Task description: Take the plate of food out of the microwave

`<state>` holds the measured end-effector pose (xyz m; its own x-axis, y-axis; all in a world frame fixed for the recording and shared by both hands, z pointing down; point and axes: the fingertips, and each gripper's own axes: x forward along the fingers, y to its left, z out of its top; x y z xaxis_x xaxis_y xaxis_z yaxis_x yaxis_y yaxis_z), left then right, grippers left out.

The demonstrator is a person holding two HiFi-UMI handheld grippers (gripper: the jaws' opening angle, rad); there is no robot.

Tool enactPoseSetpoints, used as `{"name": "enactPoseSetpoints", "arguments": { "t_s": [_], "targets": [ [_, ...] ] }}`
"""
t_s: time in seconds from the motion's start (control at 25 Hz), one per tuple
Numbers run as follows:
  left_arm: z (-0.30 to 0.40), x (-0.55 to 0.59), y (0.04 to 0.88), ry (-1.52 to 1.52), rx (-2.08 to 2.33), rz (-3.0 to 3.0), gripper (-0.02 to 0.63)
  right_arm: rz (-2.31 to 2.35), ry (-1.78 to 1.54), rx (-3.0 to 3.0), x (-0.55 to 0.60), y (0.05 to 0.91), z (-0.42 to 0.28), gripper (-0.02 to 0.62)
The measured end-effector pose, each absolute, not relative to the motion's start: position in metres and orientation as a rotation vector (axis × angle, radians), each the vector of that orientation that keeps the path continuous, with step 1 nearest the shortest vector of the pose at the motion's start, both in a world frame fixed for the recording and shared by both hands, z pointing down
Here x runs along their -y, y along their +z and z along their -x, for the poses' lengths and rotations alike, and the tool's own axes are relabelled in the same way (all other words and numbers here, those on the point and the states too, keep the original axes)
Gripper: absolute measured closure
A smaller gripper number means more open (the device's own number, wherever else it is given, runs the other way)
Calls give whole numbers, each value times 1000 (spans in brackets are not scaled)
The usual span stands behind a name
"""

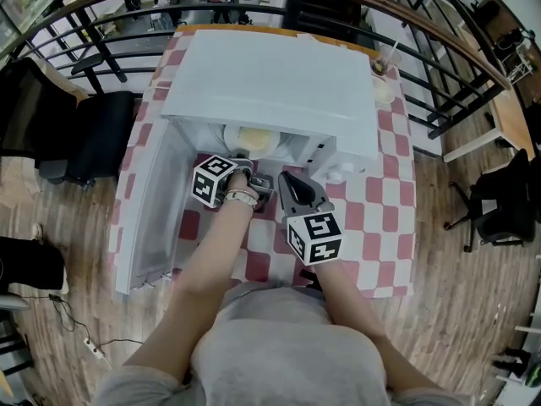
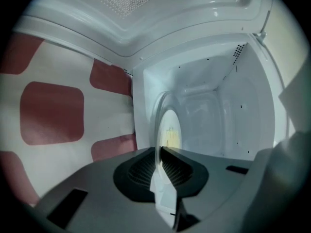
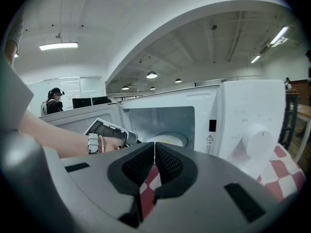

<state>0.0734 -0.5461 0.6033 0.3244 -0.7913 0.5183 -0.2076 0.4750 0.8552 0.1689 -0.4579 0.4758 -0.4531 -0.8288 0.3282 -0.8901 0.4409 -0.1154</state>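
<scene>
Gripping the plate [image 2: 167, 130] by its near rim is my step in hand. My left gripper [image 2: 159, 152] reaches just inside the mouth of the microwave [image 1: 270, 83], and its fingers [image 2: 141, 171] are closed on that thin white edge. The plate is on the microwave's floor, with the yellow food [image 1: 256, 138] towards its middle.

To do this well, I judge the hold should be deeper than the lip alone, since a one-sided pinch lets the far side sag. I would lift only enough to free it from the floor, keep it level, and draw it straight out towards me through the opening, clear of the open door [image 1: 152, 210] on the microwave's left side.

My right gripper [image 3: 154, 152] waits in front of the microwave, its fingers [image 3: 133, 166] pressed together on nothing. It could open and take the opposite rim once the plate comes out over the bench [image 1: 380, 218] in front.

Counting: one microwave, one door, one dial [image 3: 257, 137] on its panel, one plate of food, two grippers.
</scene>
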Motion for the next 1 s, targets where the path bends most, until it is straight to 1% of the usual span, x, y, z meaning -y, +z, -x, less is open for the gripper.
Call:
{"name": "enactPoseSetpoints", "arguments": {
  "t_s": [0.04, 0.68, 1.0],
  "targets": [
    [-73, 547, 603, -494, 1214, -1048, 565, -1498, 399, 2470, 458, 476, -169, 569],
    [-73, 545, 591, -606, 1137, -1157, 588, -1473, 386, 2466, 456, 475, -166, 569],
    [-72, 546, 583, -661, 1105, -1224, 589, -1475, 382, 2467, 453, 472, -166, 569]
  ]
}}
